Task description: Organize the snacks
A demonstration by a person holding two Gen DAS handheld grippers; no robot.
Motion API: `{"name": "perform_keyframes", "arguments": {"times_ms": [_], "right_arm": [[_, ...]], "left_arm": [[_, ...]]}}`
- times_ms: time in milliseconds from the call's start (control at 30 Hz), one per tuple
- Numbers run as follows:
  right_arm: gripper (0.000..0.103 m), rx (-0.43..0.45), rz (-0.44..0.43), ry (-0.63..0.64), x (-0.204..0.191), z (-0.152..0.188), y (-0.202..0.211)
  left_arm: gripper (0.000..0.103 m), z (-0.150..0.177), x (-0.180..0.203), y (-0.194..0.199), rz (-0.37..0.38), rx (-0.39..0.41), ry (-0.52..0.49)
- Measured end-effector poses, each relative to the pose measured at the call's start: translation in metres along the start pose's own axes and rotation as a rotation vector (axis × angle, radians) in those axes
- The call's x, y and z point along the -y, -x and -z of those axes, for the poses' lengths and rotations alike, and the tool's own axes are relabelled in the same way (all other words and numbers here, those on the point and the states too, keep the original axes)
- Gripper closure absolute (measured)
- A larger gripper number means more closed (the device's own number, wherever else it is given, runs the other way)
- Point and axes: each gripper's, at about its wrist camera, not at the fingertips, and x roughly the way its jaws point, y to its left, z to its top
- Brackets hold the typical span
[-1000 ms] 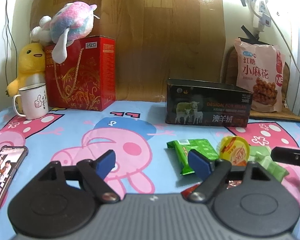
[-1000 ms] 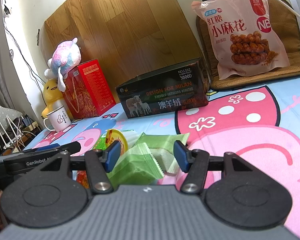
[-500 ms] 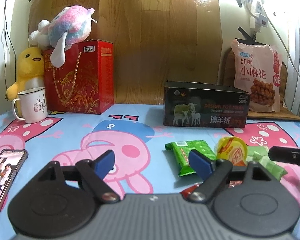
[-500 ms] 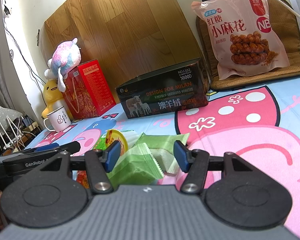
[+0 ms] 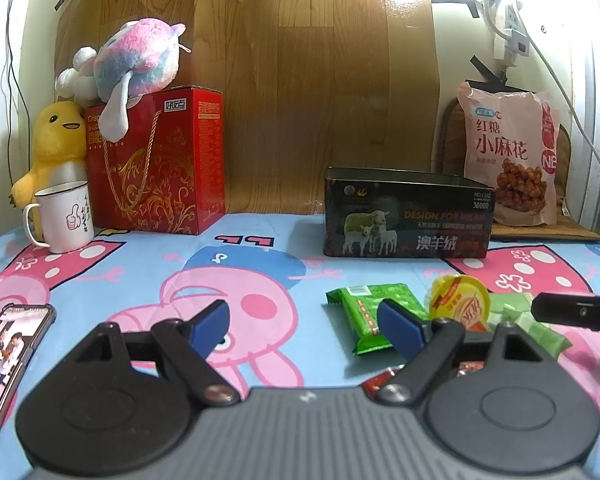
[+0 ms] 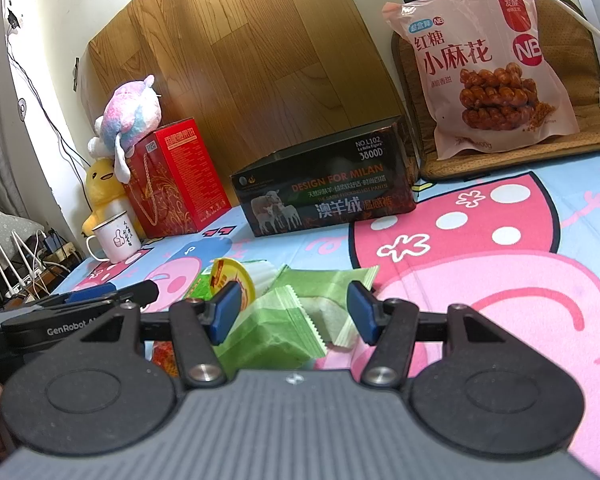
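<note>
Snacks [image 6: 296, 316] lie loose in a small heap near the front edge of the table [image 5: 260, 256]: pale green packets, a darker green packet [image 5: 374, 312] and a yellow-lidded cup [image 5: 462, 306]. None looks sorted yet, so the job seems barely begun. The dark tin [image 5: 406, 216] toward the back edge stands open and is likely where they go. The right gripper [image 6: 292, 312] hangs over the pale packets, jaws apart, holding nothing. The left gripper [image 5: 302, 326] hovers just left of the heap, also spread and empty. A mug [image 5: 64, 218], red box [image 5: 160, 168] and phone [image 5: 8, 352] sit well clear; only the two grippers crowd each other.
</note>
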Motion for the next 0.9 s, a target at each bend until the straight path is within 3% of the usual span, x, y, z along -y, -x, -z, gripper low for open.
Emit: {"name": "perform_keyframes", "arguments": {"times_ms": [900], "right_arm": [[0.042,-0.010,-0.016,0.016,-0.0017,0.0019,-0.0016]], "left_arm": [[0.023,-0.0001,-0.0008,-0.0016,0.046,-0.011,0.010]]}}
